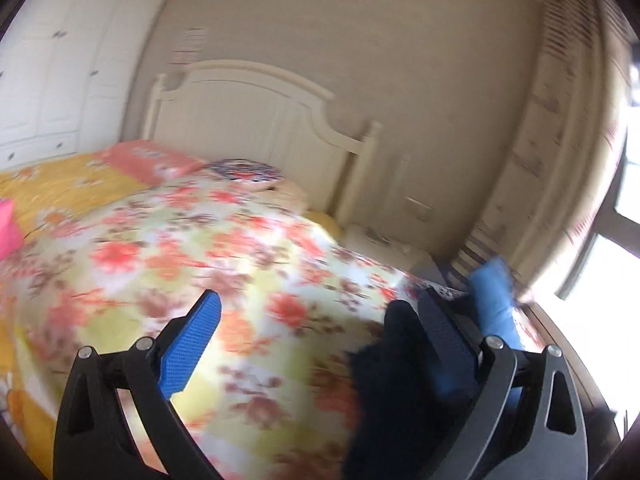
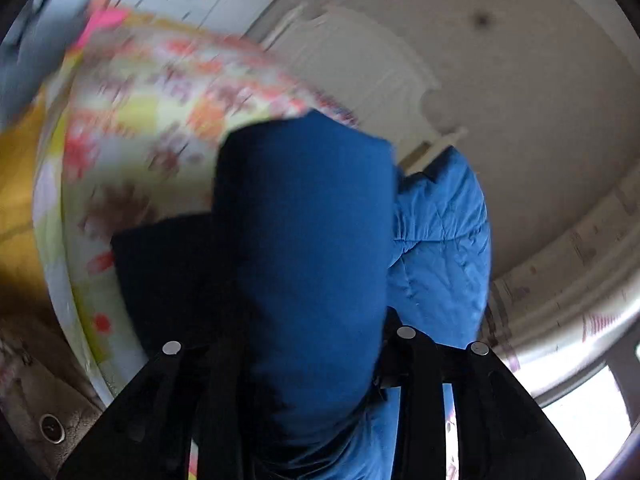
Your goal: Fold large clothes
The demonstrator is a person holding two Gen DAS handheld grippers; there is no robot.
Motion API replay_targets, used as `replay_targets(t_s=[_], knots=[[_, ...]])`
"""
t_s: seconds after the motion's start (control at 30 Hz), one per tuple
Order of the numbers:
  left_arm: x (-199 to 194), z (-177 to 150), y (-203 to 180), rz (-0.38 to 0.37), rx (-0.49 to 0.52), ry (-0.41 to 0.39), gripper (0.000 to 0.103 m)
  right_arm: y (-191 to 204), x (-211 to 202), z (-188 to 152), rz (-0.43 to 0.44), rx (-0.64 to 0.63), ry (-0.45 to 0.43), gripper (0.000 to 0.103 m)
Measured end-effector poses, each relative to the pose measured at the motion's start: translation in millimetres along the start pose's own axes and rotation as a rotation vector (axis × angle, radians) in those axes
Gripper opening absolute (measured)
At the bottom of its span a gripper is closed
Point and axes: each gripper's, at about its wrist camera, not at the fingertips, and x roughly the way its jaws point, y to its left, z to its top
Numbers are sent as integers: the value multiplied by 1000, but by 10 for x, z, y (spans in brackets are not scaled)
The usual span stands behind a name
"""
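A home bedroom: a bed (image 1: 132, 200) under a floral quilt (image 1: 208, 248) with a white arched headboard (image 1: 256, 116), a white panelled wardrobe (image 1: 60, 60) and a bright window (image 1: 624, 216)

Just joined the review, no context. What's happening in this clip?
A person is working over a bed with a floral quilt, a hand-held gripper in each hand, handling a blue padded jacket. In the right wrist view a thick fold of the jacket fills the space between the right hand-held gripper fingers; whether they press on it is unclear. The left hand-held gripper stands wide open, with dark fabric against one finger. Both views are blurred, and the jacket is bunched, not yet folded flat.
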Motion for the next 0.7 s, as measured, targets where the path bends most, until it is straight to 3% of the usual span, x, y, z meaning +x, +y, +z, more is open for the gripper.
replay_targets(t_s=[0.07, 0.1, 0.27, 0.33, 0.4, 0.5, 0.6, 0.7], knots=[[-29, -12, 58, 5, 13, 21, 98, 496, 216, -14, -147, -184, 4, 45], [-10, -24, 45, -4, 31, 38, 98, 550, 238, -11, -164, -196, 12, 47], [137, -39, -432, -132, 182, 131, 100, 477, 203, -48, -140, -138, 13, 49], [291, 31, -888, -216, 282, 163, 100, 535, 239, -28, -172, -152, 18, 50], [511, 73, -1320, -251, 388, 193, 101, 623, 225, -15, -183, -156, 12, 50], [974, 86, -1874, -254, 520, 285, 101, 641, 187, -59, -192, -147, -9, 51], [1485, 2, -2063, -230, 549, 394, 100, 677, 158, -100, -223, -142, -31, 51], [2177, -503, -1945, -102, 645, 514, 101, 703, 103, -150, -241, -137, -58, 53]])
